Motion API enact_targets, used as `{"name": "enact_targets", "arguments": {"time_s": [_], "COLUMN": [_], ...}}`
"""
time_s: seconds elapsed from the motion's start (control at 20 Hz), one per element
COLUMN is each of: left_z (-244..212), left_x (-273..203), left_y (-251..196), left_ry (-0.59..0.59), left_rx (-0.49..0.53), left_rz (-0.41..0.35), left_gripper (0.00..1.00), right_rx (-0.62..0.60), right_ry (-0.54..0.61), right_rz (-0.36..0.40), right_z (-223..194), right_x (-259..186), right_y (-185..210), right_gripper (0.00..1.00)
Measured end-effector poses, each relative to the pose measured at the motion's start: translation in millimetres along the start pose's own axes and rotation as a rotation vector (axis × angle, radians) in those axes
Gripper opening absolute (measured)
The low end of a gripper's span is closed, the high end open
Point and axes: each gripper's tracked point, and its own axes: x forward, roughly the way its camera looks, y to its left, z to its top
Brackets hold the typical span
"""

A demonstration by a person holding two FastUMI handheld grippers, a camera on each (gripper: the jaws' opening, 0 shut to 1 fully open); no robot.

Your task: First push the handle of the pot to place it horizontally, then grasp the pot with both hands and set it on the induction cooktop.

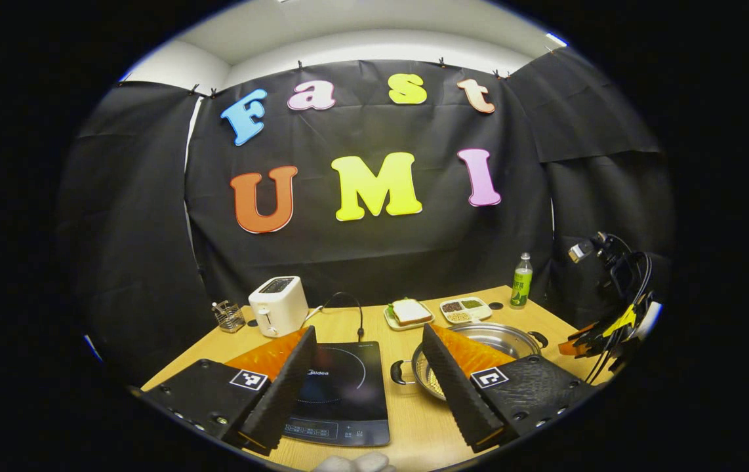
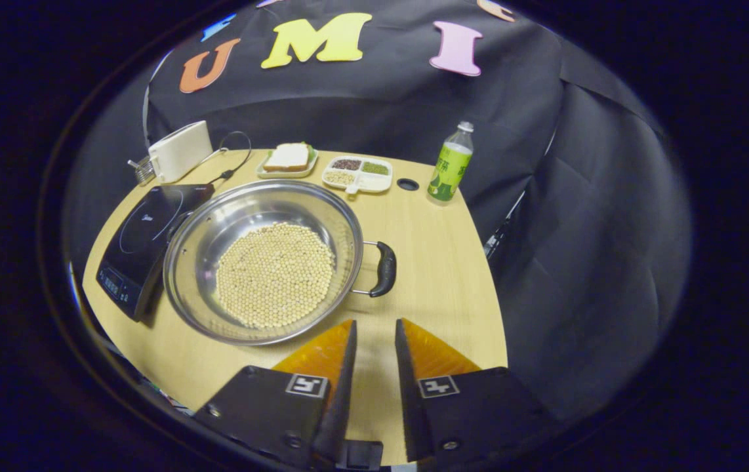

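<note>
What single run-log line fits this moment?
pot: on table, beside cooktop | left gripper: open, empty | right gripper: part open, empty

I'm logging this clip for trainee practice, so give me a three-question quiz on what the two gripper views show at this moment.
1. True or false: the pot already sits on the induction cooktop.
2. What stands nearest the back right of the table? A) toaster B) green bottle C) sandwich plate
3. Fill in: in the right gripper view, the right gripper has its fingers set ____ with nothing between them.

Key
1. False: the pot rests on the table beside the cooktop.
2. B: the green bottle.
3. Narrowly apart; the left gripper gapes wider.
</note>
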Motion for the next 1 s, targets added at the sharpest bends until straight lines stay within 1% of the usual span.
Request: {"name": "enact_targets", "arguments": {"time_s": [0.15, 0.2, 0.25, 0.3, 0.4, 0.5, 0.65, 0.75, 0.9, 0.95, 1.0], "left_z": [-10.1, -13.5, -16.6, -19.7, -26.2, -34.6, -55.3, -70.6, -92.4, -99.1, -111.9], "left_x": [-5.2, -7.2, -8.3, -8.8, -6.3, 1.6, 23.4, 38.4, 71.8, 82.5, 91.2], "left_y": [0.3, -1.0, -1.4, -2.1, -6.0, -11.1, -24.3, -36.0, -45.5, -49.5, -51.6], "left_ry": [0.015, 0.021, 0.024, 0.03, 0.043, 0.053, 0.106, 0.151, 0.218, 0.232, 0.266], "left_rx": [-0.003, -0.001, 0.002, 0.005, 0.012, 0.019, 0.015, -0.006, 0.001, 0.0, -0.01], "left_rz": [-0.033, -0.046, -0.056, -0.064, -0.079, -0.086, -0.095, -0.105, -0.105, -0.107, -0.102], "left_gripper": [0.96, 0.96, 0.96, 0.96, 0.96, 0.96, 0.96, 0.96, 0.97, 0.97, 0.97], "right_rx": [0.03, 0.042, 0.051, 0.063, 0.079, 0.085, 0.082, 0.075, 0.07, 0.062, 0.053], "right_ry": [-0.036, -0.046, -0.049, -0.053, -0.053, -0.061, -0.048, -0.04, -0.012, -0.008, -0.001], "right_rz": [-0.028, -0.039, -0.044, -0.05, -0.042, -0.036, -0.001, 0.018, 0.058, 0.066, 0.07], "right_z": [-6.0, -7.7, -11.1, -12.9, -12.6, -7.5, -0.6, 6.9, 15.9, 19.8, 23.7], "right_x": [-23.4, -28.2, -33.8, -36.3, -38.9, -32.2, -14.3, 2.4, 28.3, 38.3, 47.6], "right_y": [0.1, -0.1, 1.4, 0.7, 3.9, 4.2, 8.5, 9.8, 14.7, 14.3, 13.4], "right_gripper": [0.78, 0.74, 0.74, 0.78, 0.9, 0.92, 0.92, 0.93, 0.93, 0.96, 0.96]}}
